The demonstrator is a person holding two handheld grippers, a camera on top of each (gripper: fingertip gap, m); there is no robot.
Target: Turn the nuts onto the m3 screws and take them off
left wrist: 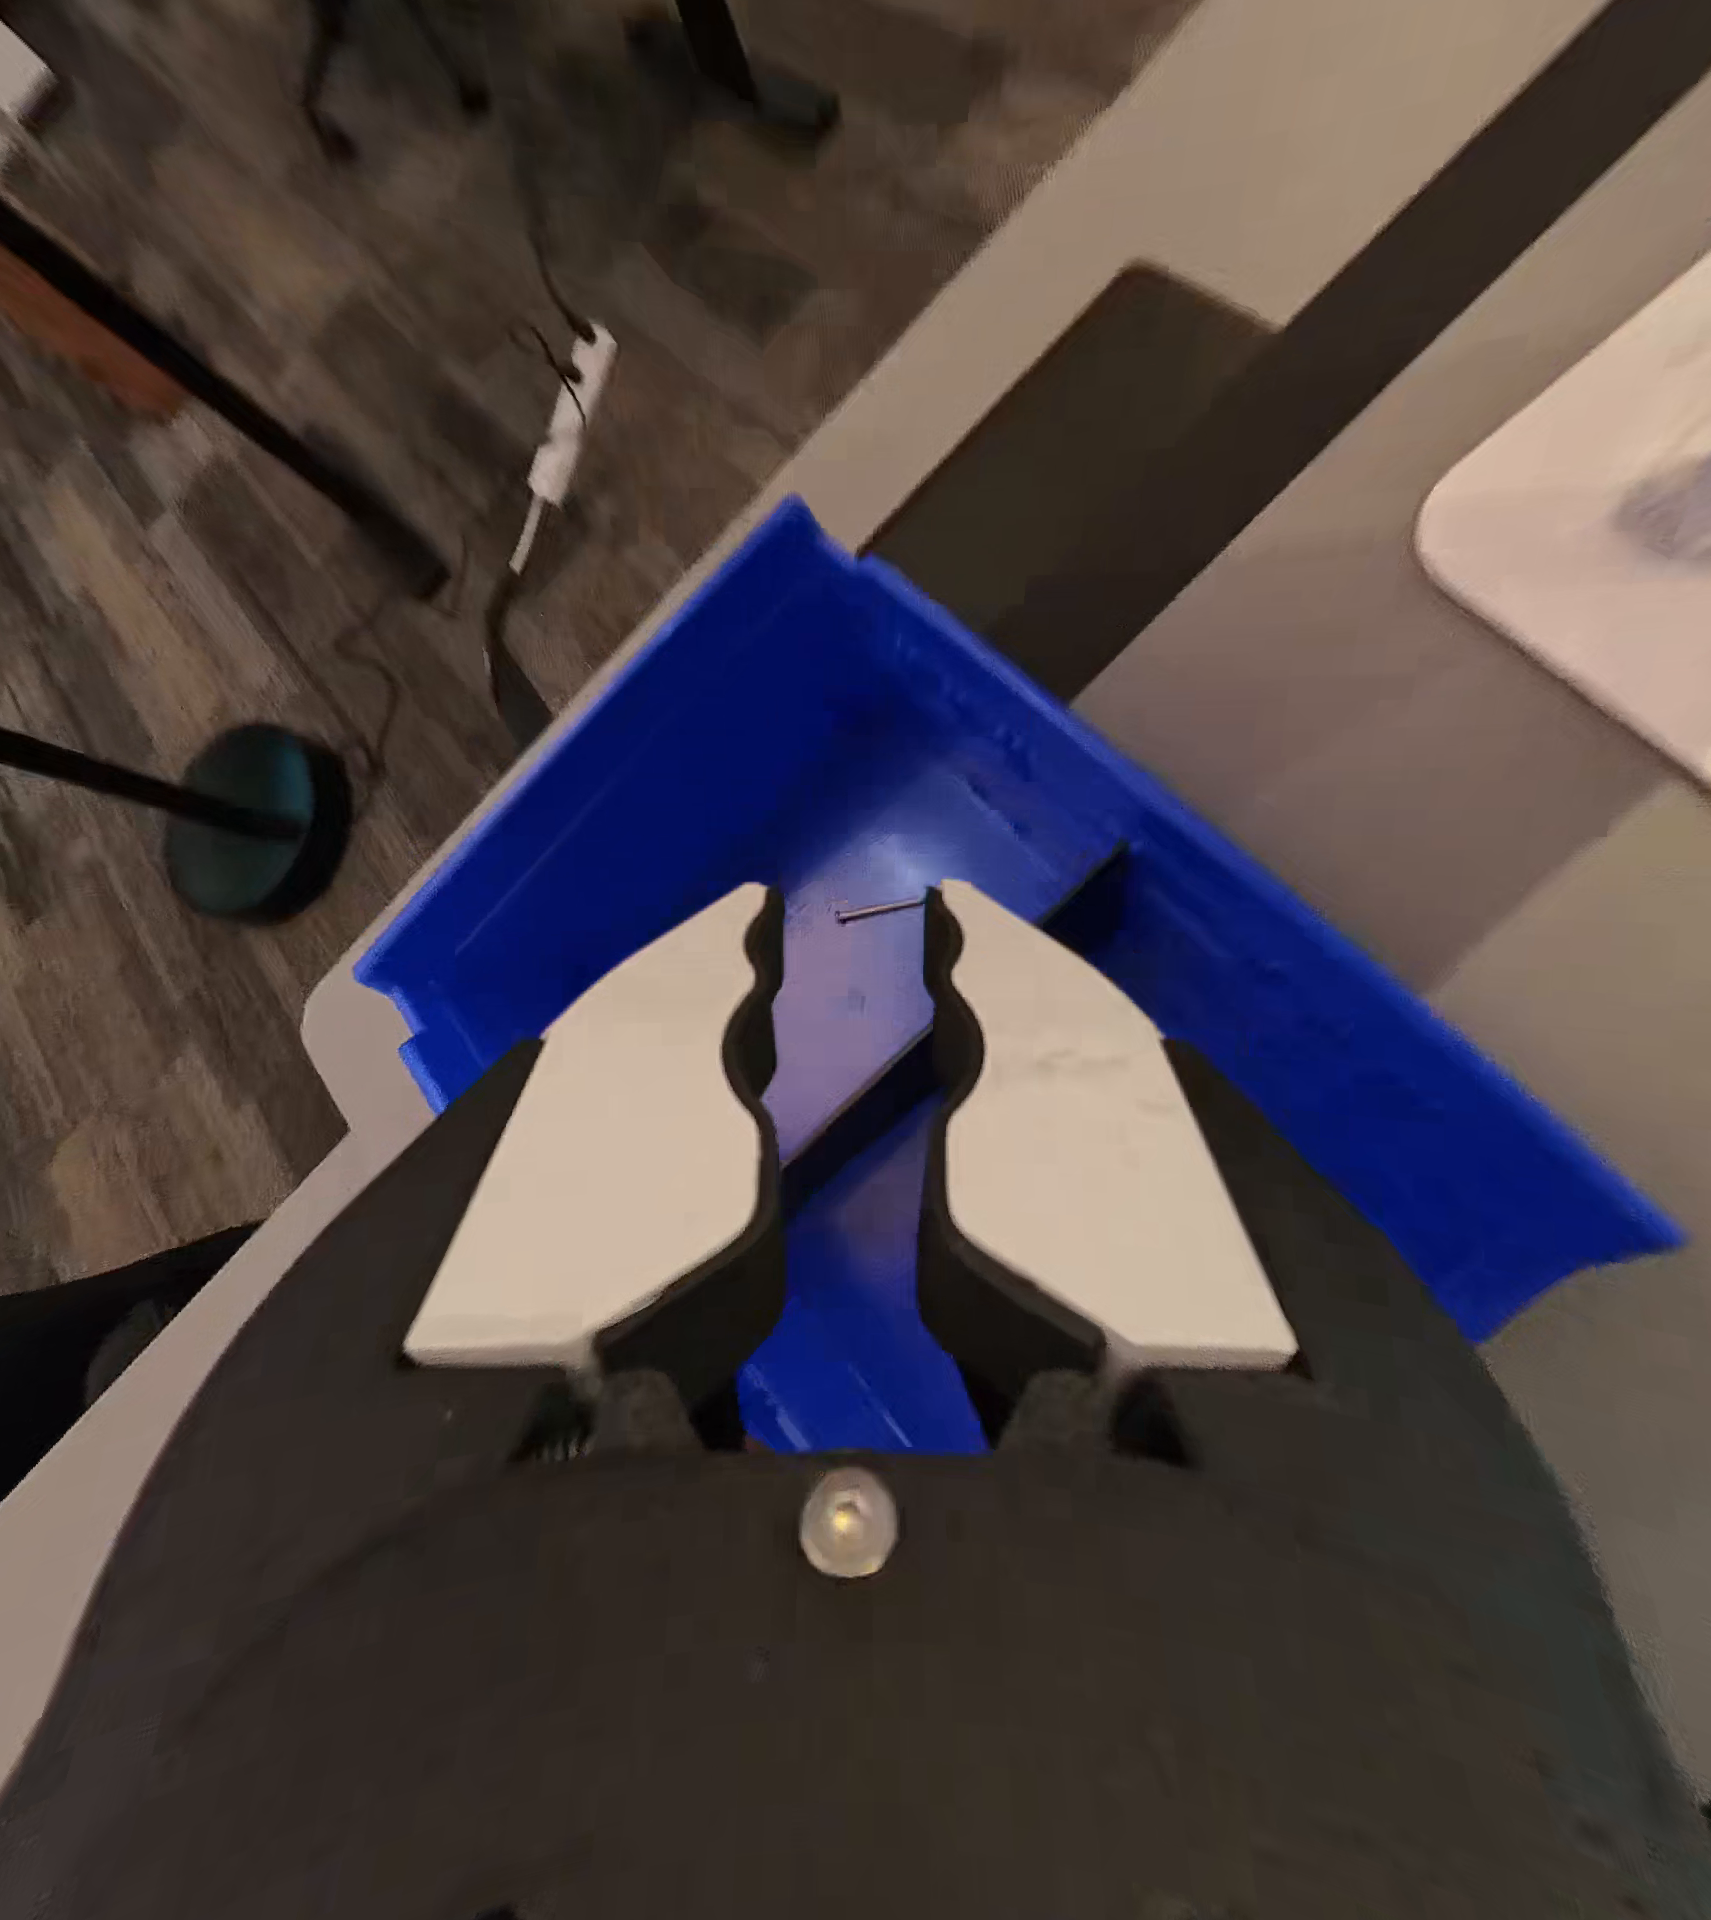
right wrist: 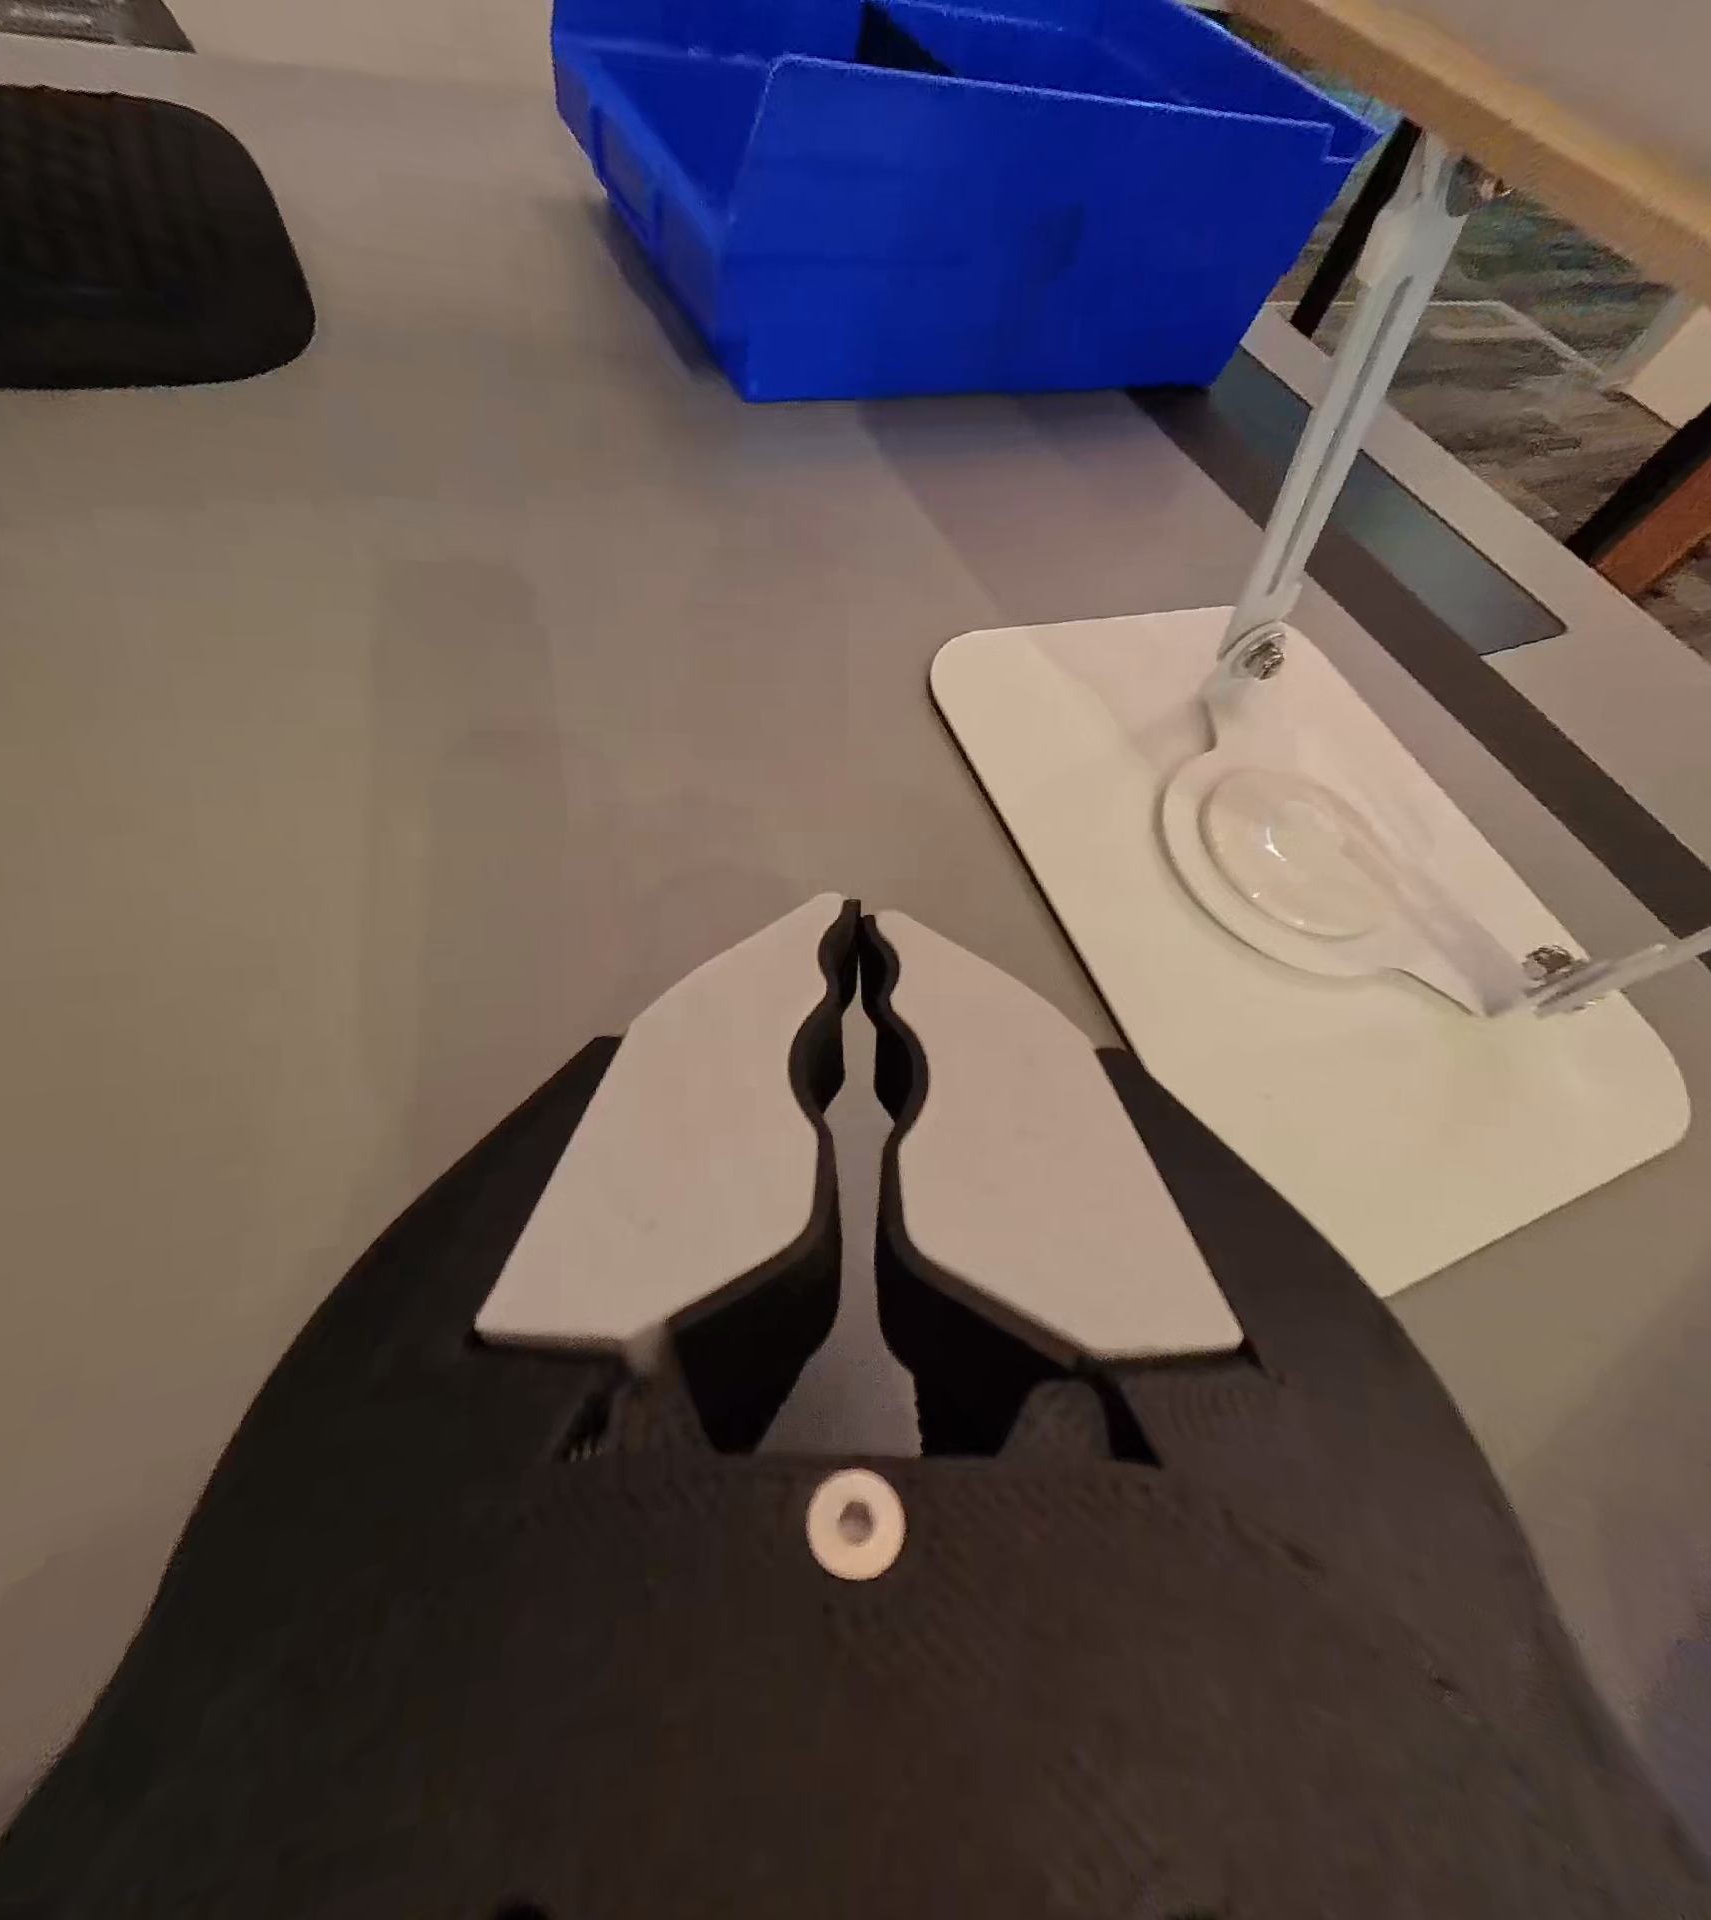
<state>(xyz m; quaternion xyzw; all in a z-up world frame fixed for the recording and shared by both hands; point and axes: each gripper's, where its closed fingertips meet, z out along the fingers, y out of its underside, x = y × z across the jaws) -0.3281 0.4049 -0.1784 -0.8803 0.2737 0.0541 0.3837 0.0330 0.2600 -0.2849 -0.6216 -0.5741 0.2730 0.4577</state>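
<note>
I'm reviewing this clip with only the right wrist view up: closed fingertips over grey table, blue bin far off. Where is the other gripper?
Observer: The left gripper hangs above the blue bin, its fingers apart.
Operator: Is anything in that compartment?
Observer: One thin metal pin lies on the bin floor, between the fingertips as seen from above.
Operator: Is it gripped?
Observer: No; one end reaches the right fingertip, the other ends short of the left fingertip.

Your bare table (right wrist: pixel 415 675) ahead is open; blue bin (right wrist: pixel 934 260) blocks far side, white stand (right wrist: pixel 1298 935) crowds your right, black pad (right wrist: pixel 82 229) left.
</note>
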